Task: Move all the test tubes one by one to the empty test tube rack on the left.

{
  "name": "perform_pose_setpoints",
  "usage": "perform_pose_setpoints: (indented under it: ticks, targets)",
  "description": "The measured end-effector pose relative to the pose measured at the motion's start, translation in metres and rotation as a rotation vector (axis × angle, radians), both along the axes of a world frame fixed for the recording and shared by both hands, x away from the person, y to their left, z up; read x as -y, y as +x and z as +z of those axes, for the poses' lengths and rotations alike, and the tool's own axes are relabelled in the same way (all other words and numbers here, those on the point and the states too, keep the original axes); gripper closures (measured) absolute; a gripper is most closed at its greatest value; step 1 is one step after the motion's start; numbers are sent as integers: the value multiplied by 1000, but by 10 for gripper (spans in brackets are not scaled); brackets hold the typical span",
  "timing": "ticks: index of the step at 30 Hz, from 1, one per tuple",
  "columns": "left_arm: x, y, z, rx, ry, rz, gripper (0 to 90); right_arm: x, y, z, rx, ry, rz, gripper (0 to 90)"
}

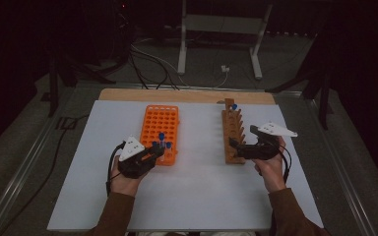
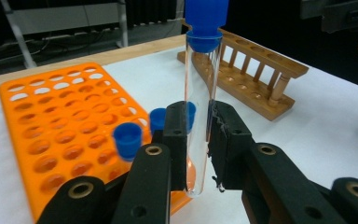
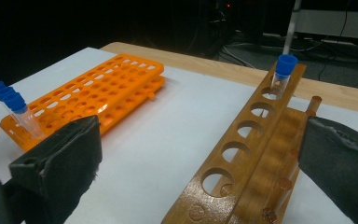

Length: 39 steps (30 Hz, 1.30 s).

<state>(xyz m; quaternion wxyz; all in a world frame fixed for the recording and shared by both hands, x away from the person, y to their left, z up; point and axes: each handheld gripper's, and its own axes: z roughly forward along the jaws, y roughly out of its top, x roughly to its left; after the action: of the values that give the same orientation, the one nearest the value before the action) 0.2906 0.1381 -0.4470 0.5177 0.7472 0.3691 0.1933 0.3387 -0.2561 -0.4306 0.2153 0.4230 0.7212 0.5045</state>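
My left gripper [image 2: 198,140] is shut on an upright clear test tube [image 2: 200,70] with a blue cap, held just over the near right corner of the orange rack [image 2: 51,116]. Two more blue-capped tubes [image 2: 127,139] stand in that corner. In the high view the left gripper [image 1: 156,152] is at the orange rack's [image 1: 161,123] near end. My right gripper [image 3: 205,158] stands wide open, its jaws on either side of the near end of the wooden rack [image 3: 261,140]. One blue-capped tube [image 3: 283,70] stands in that rack's far hole. The right gripper [image 1: 238,147] is beside the wooden rack [image 1: 233,132].
Both racks rest on a white board [image 1: 197,187] over a wooden table. A strip of bare board lies between the racks. Cables and a metal stand [image 1: 216,29] sit on the dark floor beyond the table's far edge.
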Motion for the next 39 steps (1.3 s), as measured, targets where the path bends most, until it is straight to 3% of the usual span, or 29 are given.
perform_pose_setpoints:
  ticks: [13, 24, 39]
  targets:
    - [-20, 2, -1, 7, -7, 58, 783, 1, -1, 0, 1, 8, -3, 0]
    - [-32, 8, -10, -7, 5, 120, 783, 2, -1, 1, 3, 10, -3, 0]
    - [-29, 22, -31, -41, 27, 143, 782, 0, -1, -1, -1, 10, 3, 0]
